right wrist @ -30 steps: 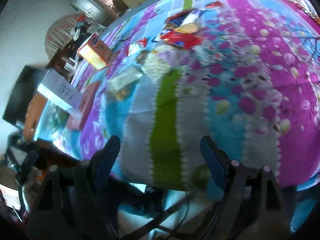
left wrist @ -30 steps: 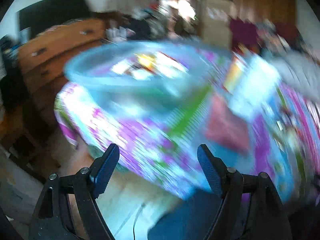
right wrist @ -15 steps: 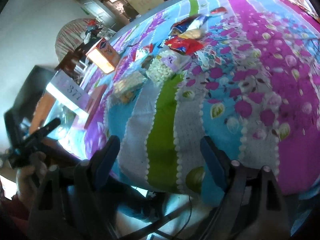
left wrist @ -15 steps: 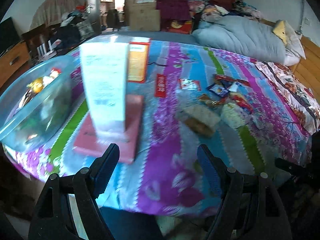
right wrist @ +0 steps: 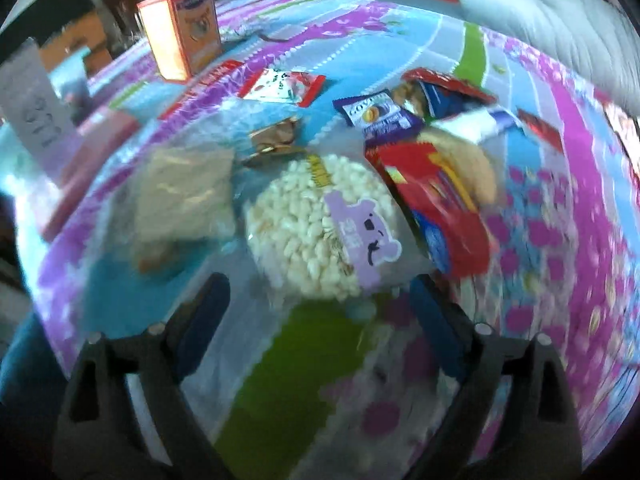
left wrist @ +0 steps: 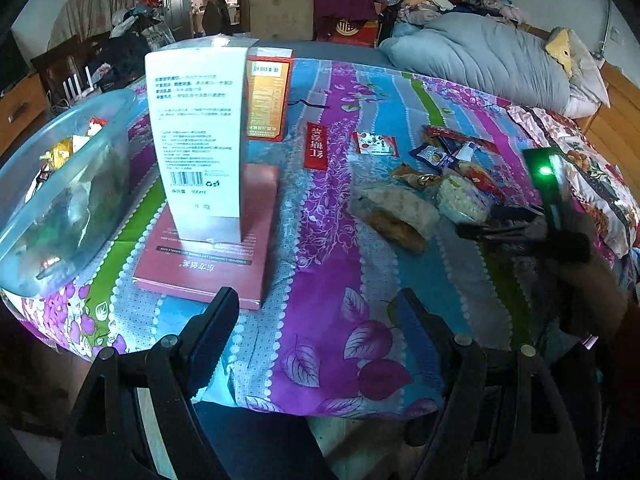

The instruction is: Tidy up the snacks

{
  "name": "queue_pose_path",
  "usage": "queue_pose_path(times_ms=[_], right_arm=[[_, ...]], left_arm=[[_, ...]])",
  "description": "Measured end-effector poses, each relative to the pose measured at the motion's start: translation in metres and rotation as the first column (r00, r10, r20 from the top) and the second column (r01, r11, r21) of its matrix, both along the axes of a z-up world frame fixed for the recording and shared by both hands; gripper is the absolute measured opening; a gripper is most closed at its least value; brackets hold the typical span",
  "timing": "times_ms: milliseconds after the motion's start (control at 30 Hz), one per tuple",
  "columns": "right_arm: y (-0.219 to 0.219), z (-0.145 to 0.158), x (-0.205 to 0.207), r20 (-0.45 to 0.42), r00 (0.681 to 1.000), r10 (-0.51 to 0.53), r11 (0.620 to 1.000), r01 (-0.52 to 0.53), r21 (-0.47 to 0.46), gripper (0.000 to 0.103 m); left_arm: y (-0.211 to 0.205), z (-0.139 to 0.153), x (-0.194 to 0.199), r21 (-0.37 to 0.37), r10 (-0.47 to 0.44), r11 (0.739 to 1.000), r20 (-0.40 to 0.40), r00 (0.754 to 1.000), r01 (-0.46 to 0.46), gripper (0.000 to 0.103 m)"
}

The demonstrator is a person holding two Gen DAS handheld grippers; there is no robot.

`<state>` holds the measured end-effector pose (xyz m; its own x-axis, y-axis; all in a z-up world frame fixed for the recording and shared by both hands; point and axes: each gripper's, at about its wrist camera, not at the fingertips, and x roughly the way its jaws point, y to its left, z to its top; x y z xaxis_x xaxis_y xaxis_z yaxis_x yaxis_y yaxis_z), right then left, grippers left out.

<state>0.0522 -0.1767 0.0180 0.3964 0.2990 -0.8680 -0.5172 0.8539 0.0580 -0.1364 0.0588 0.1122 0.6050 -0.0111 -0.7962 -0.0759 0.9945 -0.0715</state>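
Right claw (right wrist: 316, 312) opening, empty | above popcorn bag (right wrist: 320, 232)

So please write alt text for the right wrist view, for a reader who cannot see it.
The right gripper, fingers opening with nothing between them, points down at a clear bag of puffed white snacks on a floral bedspread. A red packet, a purple packet and an orange box lie beyond.
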Motion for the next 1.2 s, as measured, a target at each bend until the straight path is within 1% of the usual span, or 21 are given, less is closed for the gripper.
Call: queue_pose_path(times_ms=[100,233,333,367,500,533,567,600,633,700,833,867,900,967,1000,1067,1100,1133,1200], right_arm=[[0.004,-0.002,0.011,-0.002,1.0,-0.014,1.0,0.014,-0.002,0.099],[-0.002,0.006,0.014,-0.034,0.998,-0.046,0.994,0.049,0.094,0.099],[0.0,0.006,0.021,-0.045,0.997,-0.066,0.992,0.071,0.103,0.1],[0.002,0.004,0.023,-0.047,0.997,-0.068,0.992,0.073,0.102,0.102],[0.01,-0.006,0.032,-0.05,0.996,-0.07,0.994,0.074,0.077,0.103],[0.01,-0.007,0.033,-0.046,0.996,-0.073,0.993,0.077,0.09,0.103],[0.008,-0.006,0.034,-0.044,0.996,-0.08,0.991,0.085,0.101,0.101],[0.006,-0.006,0.034,-0.041,0.995,-0.092,0.989,0.096,0.112,0.091],[0.002,-0.004,0.033,-0.04,0.994,-0.1,0.986,0.104,0.128,0.085],[-0.008,0.002,0.029,-0.051,0.994,-0.1,0.975,0.108,0.193,0.065],[-0.024,0.017,0.002,-0.026,0.996,-0.09,0.965,0.093,0.243,0.061],[-0.028,0.019,-0.005,-0.036,0.996,-0.084,0.96,0.091,0.263,0.043],[-0.033,0.02,-0.013,-0.054,0.995,-0.081,0.954,0.094,0.284,0.034],[-0.043,0.02,-0.031,-0.073,0.993,-0.088,0.946,0.106,0.307,0.035],[-0.048,0.015,-0.041,-0.108,0.99,-0.091,0.943,0.12,0.309,0.035],[-0.052,0.007,-0.055,-0.127,0.986,-0.106,0.953,0.137,0.269,0.036],[-0.054,0.005,-0.065,-0.128,0.986,-0.11,0.959,0.139,0.248,0.043],[-0.057,0.009,-0.072,-0.12,0.986,-0.111,0.958,0.139,0.253,0.049],[-0.06,0.019,-0.087,-0.088,0.988,-0.127,0.958,0.145,0.246,0.088]], left_arm=[[-0.003,-0.001,0.0,0.002,-0.02,1.0,-0.008,1.0,0.02,0.081],[-0.01,-0.002,-0.001,-0.005,-0.049,0.999,-0.014,0.999,0.049,0.081],[-0.016,-0.007,0.001,-0.003,-0.064,0.998,-0.032,0.997,0.064,0.081],[-0.016,-0.009,0.002,-0.006,-0.064,0.998,-0.036,0.997,0.064,0.081],[-0.022,-0.011,0.004,-0.005,-0.077,0.997,-0.047,0.996,0.077,0.081],[-0.024,-0.011,0.004,-0.001,-0.082,0.997,-0.046,0.996,0.082,0.081],[-0.025,-0.01,0.004,0.002,-0.084,0.996,-0.044,0.995,0.084,0.081],[-0.025,-0.009,0.006,0.003,-0.085,0.996,-0.044,0.995,0.085,0.081],[-0.026,-0.009,0.007,0.004,-0.086,0.996,-0.046,0.995,0.086,0.081],[-0.026,-0.009,0.01,-0.001,-0.087,0.996,-0.046,0.995,0.087,0.081],[-0.028,-0.011,0.012,-0.007,-0.093,0.996,-0.045,0.995,0.093,0.081],[-0.028,-0.013,0.013,-0.014,-0.095,0.995,-0.049,0.994,0.094,0.081],[-0.029,-0.015,0.013,-0.019,-0.097,0.995,-0.053,0.994,0.096,0.081],[-0.03,-0.018,0.014,-0.026,-0.098,0.995,-0.059,0.993,0.096,0.081],[-0.029,-0.02,0.015,-0.031,-0.097,0.995,-0.06,0.993,0.095,0.081],[-0.029,-0.022,0.016,-0.04,-0.092,0.995,-0.065,0.994,0.09,0.081],[-0.028,-0.023,0.018,-0.047,-0.089,0.995,-0.067,0.994,0.086,0.081],[-0.028,-0.022,0.018,-0.05,-0.087,0.995,-0.066,0.994,0.084,0.081],[-0.027,-0.021,0.017,-0.049,-0.085,0.995,-0.06,0.995,0.082,0.081]])
